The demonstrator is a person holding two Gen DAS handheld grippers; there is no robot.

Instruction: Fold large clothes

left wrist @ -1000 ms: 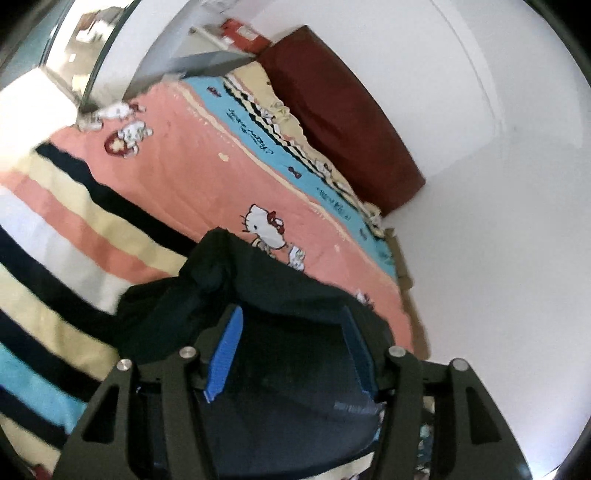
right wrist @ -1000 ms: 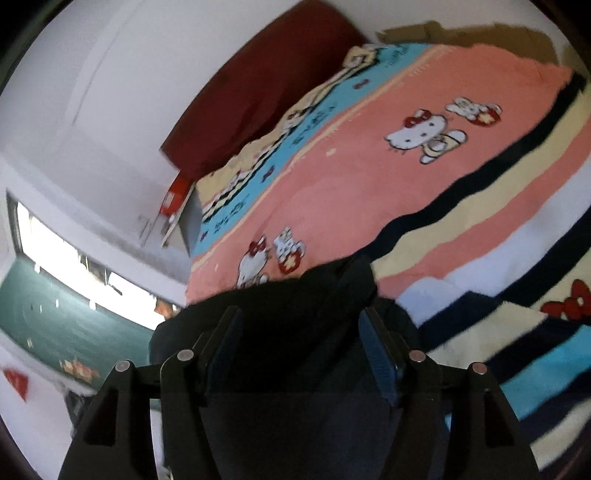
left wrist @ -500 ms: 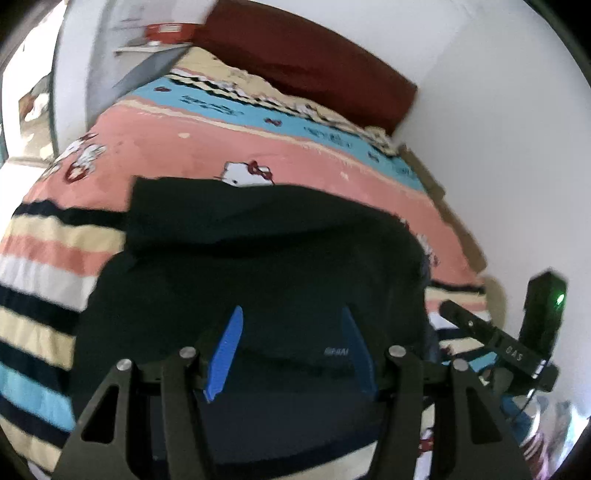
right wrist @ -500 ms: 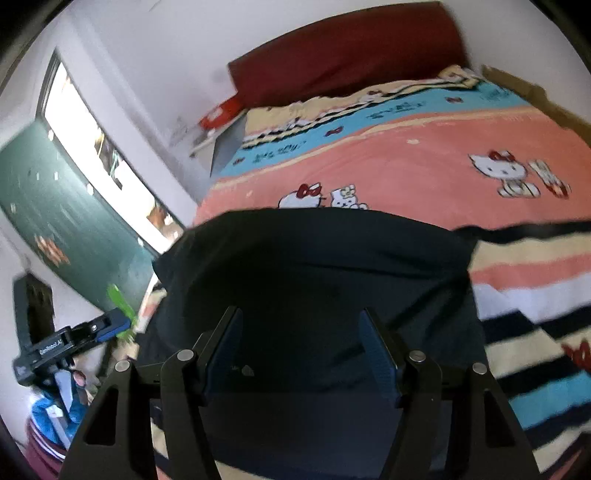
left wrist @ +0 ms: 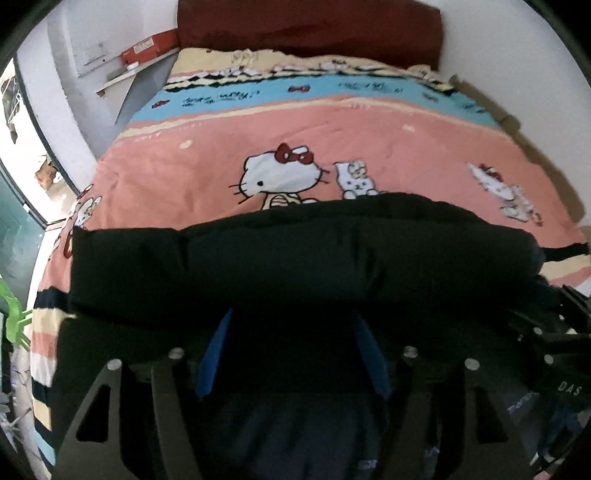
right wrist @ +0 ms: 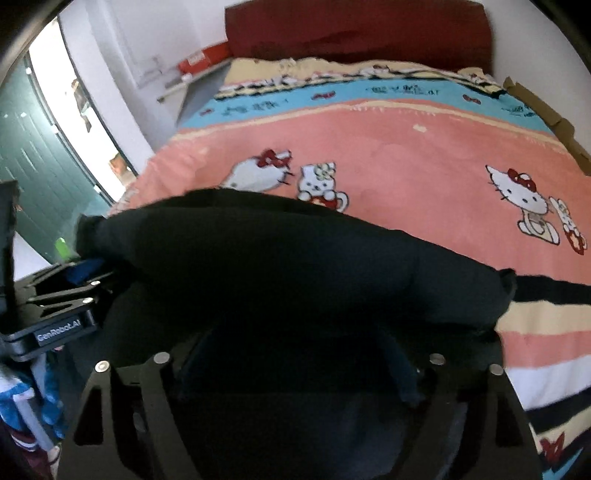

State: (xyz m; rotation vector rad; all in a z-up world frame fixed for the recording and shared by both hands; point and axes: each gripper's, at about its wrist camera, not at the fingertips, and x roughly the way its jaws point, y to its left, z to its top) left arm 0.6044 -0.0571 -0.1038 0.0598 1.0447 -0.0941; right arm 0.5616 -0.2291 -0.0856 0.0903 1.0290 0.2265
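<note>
1. Left gripper (left wrist: 291,354): jaws have just been opening, spread over the black garment (left wrist: 295,266), gripping nothing visible. Fabric may snag on a pad.
2. Garment lies folded across the bedspread (left wrist: 369,147); its puffy fold could spring back.
3. Right gripper (right wrist: 295,365): likewise just opened, cloth beneath; lifting away could drag the hem.

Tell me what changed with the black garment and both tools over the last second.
The black garment, bunched up a second ago, now lies spread flat across the bedspread. Both views swung round to face the headboard. The jaws of the left tool and right tool have just been opening, cloth between them. The bedspread itself stayed put.
</note>
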